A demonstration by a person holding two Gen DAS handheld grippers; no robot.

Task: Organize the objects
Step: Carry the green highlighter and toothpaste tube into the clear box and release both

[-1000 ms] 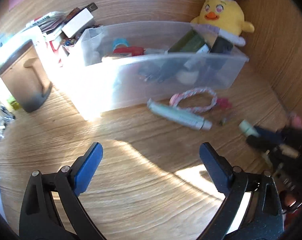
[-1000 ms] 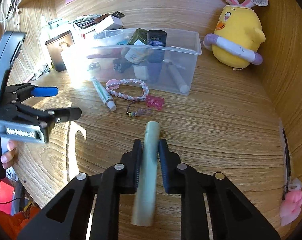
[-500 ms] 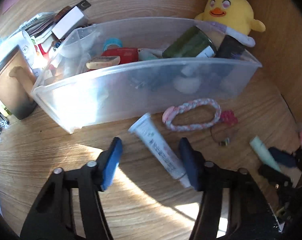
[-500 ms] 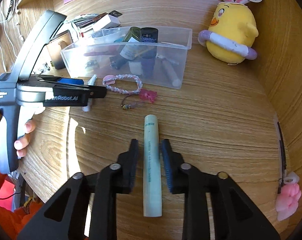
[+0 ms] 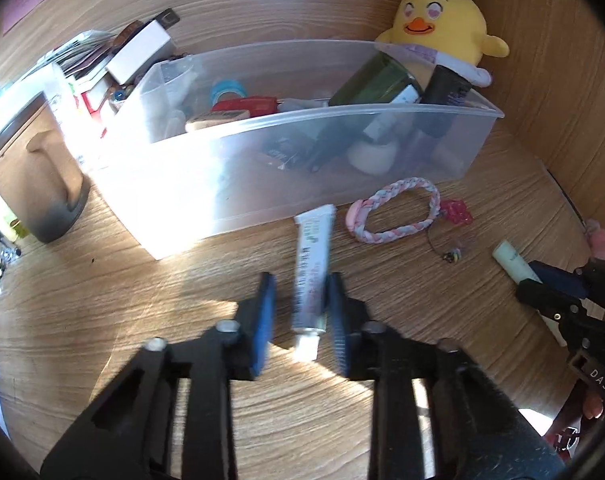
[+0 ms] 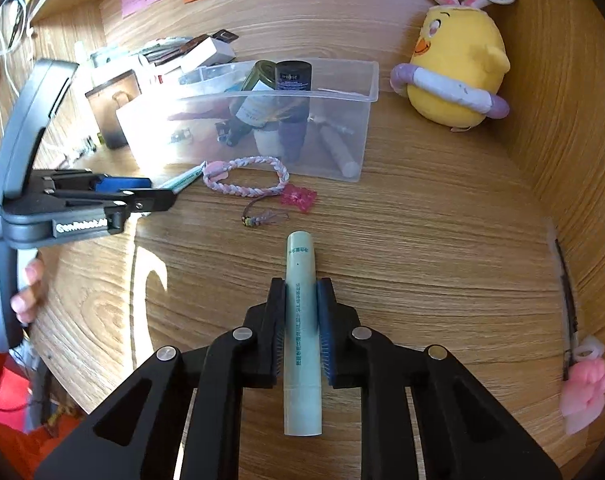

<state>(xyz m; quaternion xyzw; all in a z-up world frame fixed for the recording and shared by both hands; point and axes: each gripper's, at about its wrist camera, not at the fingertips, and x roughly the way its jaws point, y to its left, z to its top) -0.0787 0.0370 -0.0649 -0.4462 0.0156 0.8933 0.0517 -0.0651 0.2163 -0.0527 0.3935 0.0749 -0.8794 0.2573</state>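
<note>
Two tubes are in play, one per gripper. From the left wrist view, the left gripper (image 5: 298, 312) has its fingers (image 5: 262, 312) drawn in around a white tube (image 5: 312, 276) lying on the table (image 5: 142, 300); the right finger touches the tube's side, while a thin gap shows on the left, so whether it is fully pinched I cannot tell from here. That tube's crimped end points toward the clear bin (image 5: 342, 148) and almost touches its front wall. Just beside the bin's front, to the tube's right, lie a braided pink loop (image 5: 394, 216), a pink charm (image 5: 456, 214) and a small beaded trinket (image 5: 450, 254). Behind the bin's far right corner sits a yellow plush chick (image 5: 438, 28). The right gripper (image 5: 542, 284) shows at the edge, with a pale green tube (image 5: 510, 260) poking out of it.

From the right wrist view, the right gripper (image 6: 301, 320) has its fingers (image 6: 278, 320) clamped on the pale green tube (image 6: 301, 320), which lies lengthwise along them, well in front of the bin (image 6: 342, 92). The left gripper (image 6: 142, 198) reaches in near the bin's front left, its tips over the white tube (image 6: 184, 178), beside the braided loop (image 6: 242, 178). The plush chick (image 6: 454, 64) stands to the bin's right
</note>
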